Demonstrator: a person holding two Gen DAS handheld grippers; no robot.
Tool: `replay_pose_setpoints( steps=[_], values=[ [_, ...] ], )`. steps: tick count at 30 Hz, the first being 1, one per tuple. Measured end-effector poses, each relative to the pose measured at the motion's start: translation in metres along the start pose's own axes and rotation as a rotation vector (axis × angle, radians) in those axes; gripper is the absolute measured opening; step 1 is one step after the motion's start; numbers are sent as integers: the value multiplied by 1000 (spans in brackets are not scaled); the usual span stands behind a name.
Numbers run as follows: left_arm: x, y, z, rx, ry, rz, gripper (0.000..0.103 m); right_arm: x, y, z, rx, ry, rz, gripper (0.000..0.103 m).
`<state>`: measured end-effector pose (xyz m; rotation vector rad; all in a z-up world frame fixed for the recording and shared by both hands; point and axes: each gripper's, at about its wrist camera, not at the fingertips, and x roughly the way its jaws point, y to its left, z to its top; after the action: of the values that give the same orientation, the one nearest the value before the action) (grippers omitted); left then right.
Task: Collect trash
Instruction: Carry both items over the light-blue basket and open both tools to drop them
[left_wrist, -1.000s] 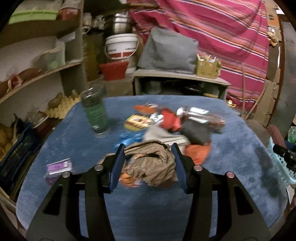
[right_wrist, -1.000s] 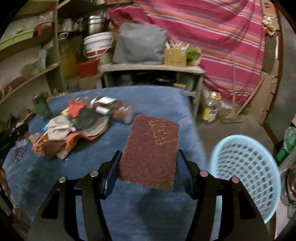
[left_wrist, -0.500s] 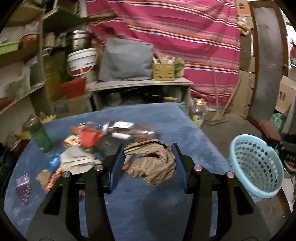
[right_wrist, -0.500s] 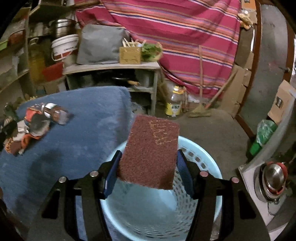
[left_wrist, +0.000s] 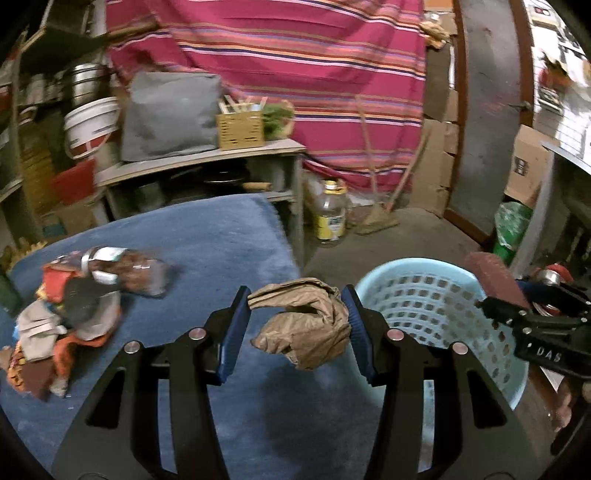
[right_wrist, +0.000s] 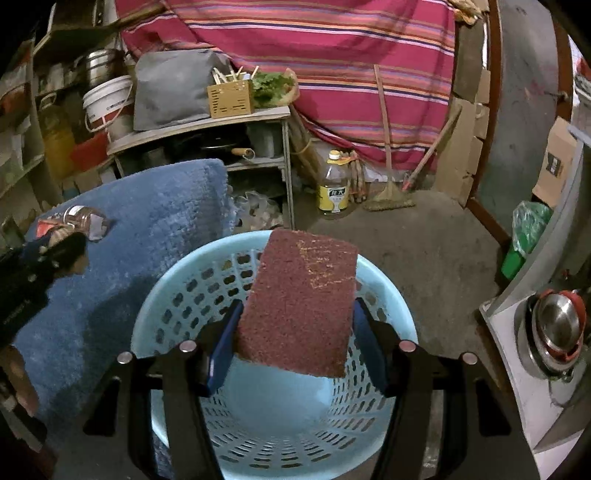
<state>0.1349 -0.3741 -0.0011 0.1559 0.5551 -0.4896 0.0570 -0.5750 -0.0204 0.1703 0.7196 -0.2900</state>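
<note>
The reddish scrub pad (right_wrist: 301, 306) is pinched in the right tongs (right_wrist: 295, 343) right over the light-blue basket (right_wrist: 177, 280), probably so it drops straight in. The crumpled brown paper (left_wrist: 301, 325) is kept clamped in the left tongs (left_wrist: 295, 328) above the tabletop (left_wrist: 207, 236) edge, beside the basket, likely next; the trash pile (left_wrist: 74, 306) is left there.

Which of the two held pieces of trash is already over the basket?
The dark red scouring pad in the right gripper, above the light blue basket. The crumpled brown paper in the left gripper hangs beside it.
</note>
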Motion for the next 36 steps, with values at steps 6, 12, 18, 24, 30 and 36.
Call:
replay_pose_setpoints(
  steps=[6,12,18,24,30,36],
  values=[
    [17,-35,1,33,17,-57,50,1,-23,-8,32,5,-37,59],
    [30,-56,5,61,29,-82,52,2,-49,-13,101,12,-51,59],
    [35,-53,8,41,57,-92,76,4,-48,-13,106,12,-39,59],
    [20,-26,9,4,36,-39,87,9,-32,-10,83,14,-15,59],
    [1,12,7,-16,14,25,95,14,-3,-8,49,11,13,59],
    [-22,44,0,-53,-39,69,95,22,14,-13,47,23,3,61]
  ],
)
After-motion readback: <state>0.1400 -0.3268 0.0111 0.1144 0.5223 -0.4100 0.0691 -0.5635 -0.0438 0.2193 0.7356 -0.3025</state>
